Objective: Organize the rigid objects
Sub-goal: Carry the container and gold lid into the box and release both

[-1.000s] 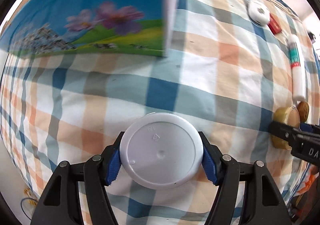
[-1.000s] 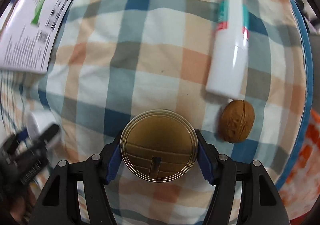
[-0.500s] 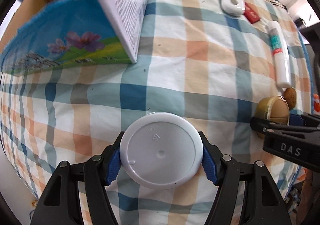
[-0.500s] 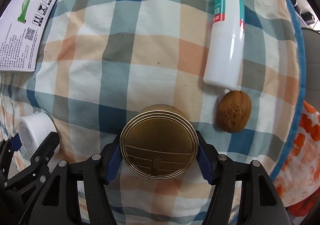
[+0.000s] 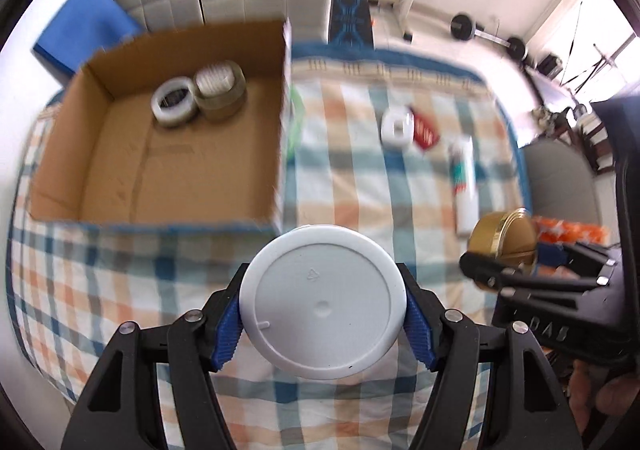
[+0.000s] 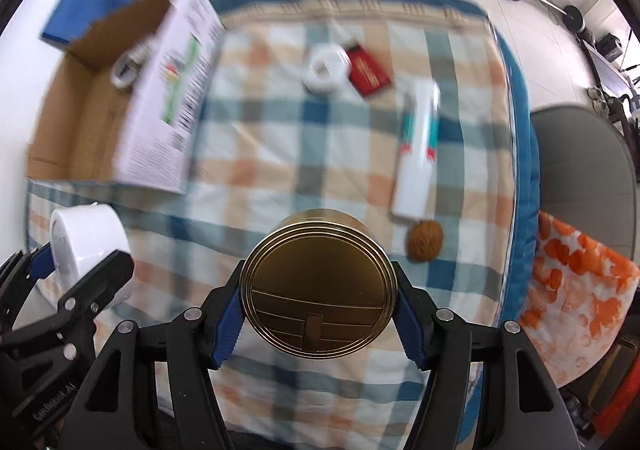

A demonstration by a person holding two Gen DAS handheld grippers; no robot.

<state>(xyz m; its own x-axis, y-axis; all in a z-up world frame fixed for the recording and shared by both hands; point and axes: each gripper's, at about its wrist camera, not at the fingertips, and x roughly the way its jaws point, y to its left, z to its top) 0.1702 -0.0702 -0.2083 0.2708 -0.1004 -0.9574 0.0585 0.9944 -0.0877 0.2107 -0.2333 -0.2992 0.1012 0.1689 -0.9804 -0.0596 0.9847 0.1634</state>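
Left gripper (image 5: 323, 313) is pinching a white round container (image 5: 323, 301) by its sides, held clear above the checked cloth; in the right wrist view it shows at the near left edge. Farther left and far lies the open cardboard box (image 5: 64, 97), which already holds two rolls of tape (image 5: 200, 93) against its far wall, so I judge the sorting partly done. Right of the box, on the cloth-covered tabletop (image 5: 352, 185), a small white disc (image 5: 397, 126) touches a red card (image 5: 425, 133), and near them lies a white tube (image 5: 464, 185). Right gripper (image 6: 318, 300) is clamped on a gold round tin (image 6: 318, 290), also lifted off the cloth; its jaws have just been closing, with the tin between them. A walnut (image 6: 425, 246) sits just beside the near end of the tube.

As I read it, two items are in hand and likely bound for the box, while the disc, card, tube and walnut are left.

Only the left wrist view looks straight down into the box and shows both rolls and its bare floor; there the walnut is hidden behind the raised tin. Only the right wrist view shows the walnut, the printed outer side of the box, and an orange-and-white cloth (image 6: 576, 282) past the right edge of the tabletop.
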